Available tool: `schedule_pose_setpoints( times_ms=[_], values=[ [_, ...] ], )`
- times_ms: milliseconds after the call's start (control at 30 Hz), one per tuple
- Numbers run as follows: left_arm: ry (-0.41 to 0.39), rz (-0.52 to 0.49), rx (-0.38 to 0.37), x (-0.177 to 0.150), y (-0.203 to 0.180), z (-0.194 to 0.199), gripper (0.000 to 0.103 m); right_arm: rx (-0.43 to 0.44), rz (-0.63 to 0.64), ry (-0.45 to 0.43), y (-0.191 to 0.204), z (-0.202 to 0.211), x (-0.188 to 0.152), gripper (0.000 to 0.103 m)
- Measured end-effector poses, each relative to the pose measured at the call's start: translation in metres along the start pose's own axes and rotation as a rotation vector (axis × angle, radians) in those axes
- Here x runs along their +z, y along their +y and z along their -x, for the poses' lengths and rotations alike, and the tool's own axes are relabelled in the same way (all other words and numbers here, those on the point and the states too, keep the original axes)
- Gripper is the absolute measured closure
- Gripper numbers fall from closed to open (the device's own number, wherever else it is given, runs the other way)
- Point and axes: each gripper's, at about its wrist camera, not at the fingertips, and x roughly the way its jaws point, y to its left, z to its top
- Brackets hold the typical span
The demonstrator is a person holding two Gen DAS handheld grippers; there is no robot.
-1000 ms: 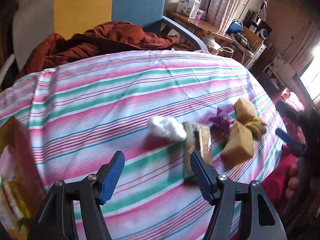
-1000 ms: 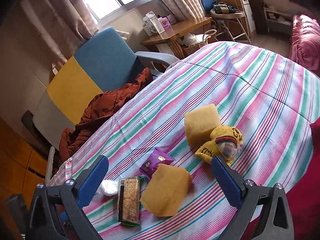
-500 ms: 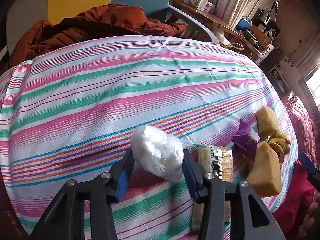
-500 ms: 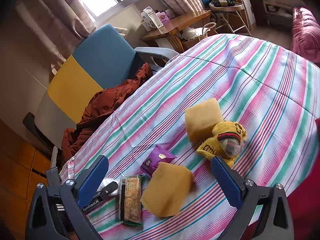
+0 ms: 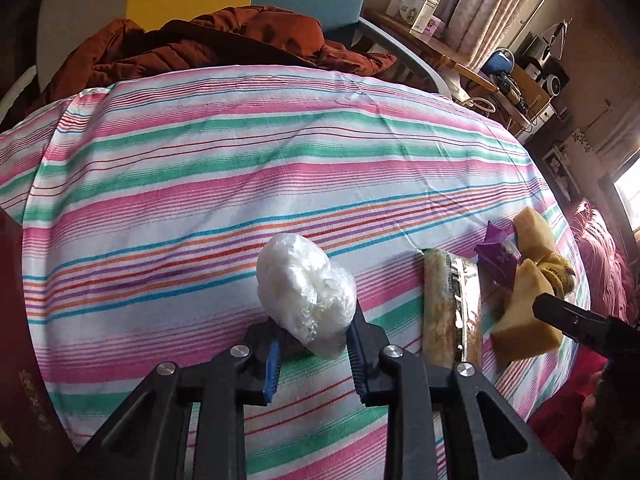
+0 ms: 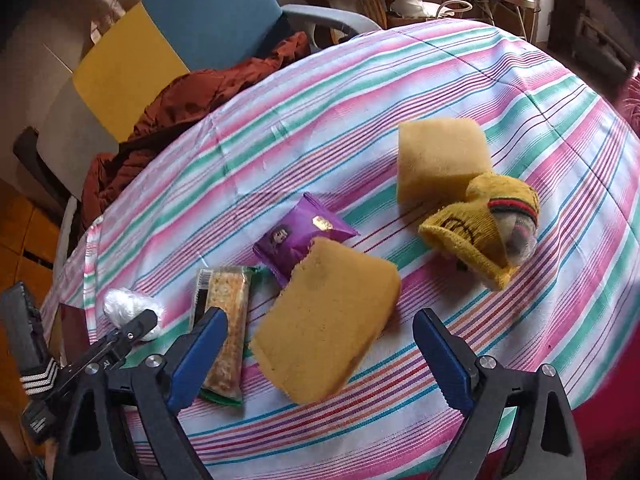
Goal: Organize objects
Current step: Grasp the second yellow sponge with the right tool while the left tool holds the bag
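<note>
My left gripper is shut on a white crumpled plastic bag, which also shows in the right wrist view at the table's left edge. My right gripper is open, its fingers either side of the near yellow sponge and low over it. A cracker packet lies to its left, a purple snack packet behind it. A second yellow sponge and a yellow knitted sock lie further right. The cracker packet and near sponge show right of the bag.
The round table wears a striped cloth. A blue and yellow chair with a rust-brown jacket stands behind it. A wooden side table with boxes is at the back. A red-brown surface is at left.
My left gripper moved in around the white bag and shut on it. My right gripper came down and forward over the near yellow sponge, still open.
</note>
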Motion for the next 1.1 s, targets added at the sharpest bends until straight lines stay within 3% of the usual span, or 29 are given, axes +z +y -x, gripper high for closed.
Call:
schedule_pose_setpoints(
  times_ms=[100, 133, 233, 333, 533, 733, 933, 1100],
  values=[
    [-0.007, -0.004, 0.025, -0.011, 0.002, 0.009, 0.075, -0.021, 0.001, 0.023, -0.001, -0.007, -0.002, 0.008],
    [-0.010, -0.007, 0.034, -0.015, 0.002, 0.012, 0.075, -0.025, 0.000, 0.023, -0.002, -0.008, -0.002, 0.012],
    [-0.016, -0.020, 0.042, -0.028, 0.001, 0.022, 0.076, -0.026, 0.013, 0.036, 0.000, -0.011, -0.003, 0.039],
    [-0.042, -0.052, 0.043, -0.041, -0.001, 0.039, 0.076, -0.030, 0.022, 0.019, 0.003, -0.008, -0.004, 0.042],
    [-0.124, -0.102, 0.030, -0.063, -0.005, 0.085, 0.076, 0.125, 0.019, -0.123, 0.004, 0.024, -0.002, 0.043],
    [-0.194, -0.082, 0.010, -0.086, 0.010, 0.136, 0.076, 0.180, 0.099, -0.210, 0.022, 0.041, -0.005, 0.043],
    [-0.265, 0.005, 0.038, -0.115, 0.055, 0.187, 0.076, 0.207, 0.207, -0.257, 0.048, 0.051, -0.016, 0.043],
    [-0.305, 0.112, 0.107, -0.143, 0.111, 0.221, 0.076, 0.208, 0.302, -0.239, 0.072, 0.055, -0.028, 0.043]
  ],
)
